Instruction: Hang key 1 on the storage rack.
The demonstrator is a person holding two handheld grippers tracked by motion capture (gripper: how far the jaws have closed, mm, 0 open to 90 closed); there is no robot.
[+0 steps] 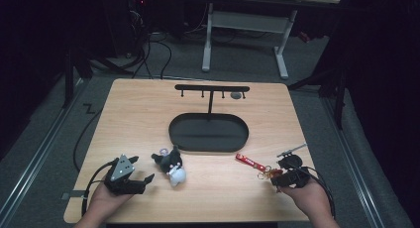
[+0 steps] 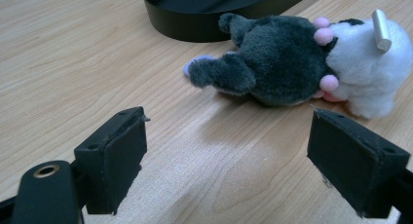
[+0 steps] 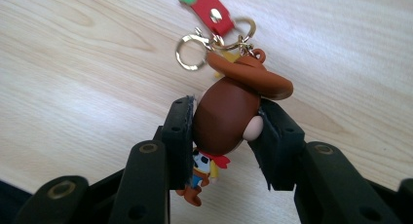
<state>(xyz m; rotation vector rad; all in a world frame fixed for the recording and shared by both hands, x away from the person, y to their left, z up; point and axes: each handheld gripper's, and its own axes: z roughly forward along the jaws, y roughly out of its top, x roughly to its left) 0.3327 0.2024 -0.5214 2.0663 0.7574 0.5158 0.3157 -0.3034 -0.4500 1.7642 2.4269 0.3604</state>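
My right claw (image 3: 226,131) is clamped tight on the head of the little cowboy keychain (image 3: 229,117), near the front right corner of the surface (image 1: 148,104). Its red strap (image 1: 250,161) lies toward the black stand (image 1: 210,96), so I think I hold the toy to hang its ring on a hook there. My left claw (image 2: 229,160) rests near the front left corner, its sides wide apart with nothing inside. The plush toy (image 2: 292,63) lies just ahead of it, waiting.
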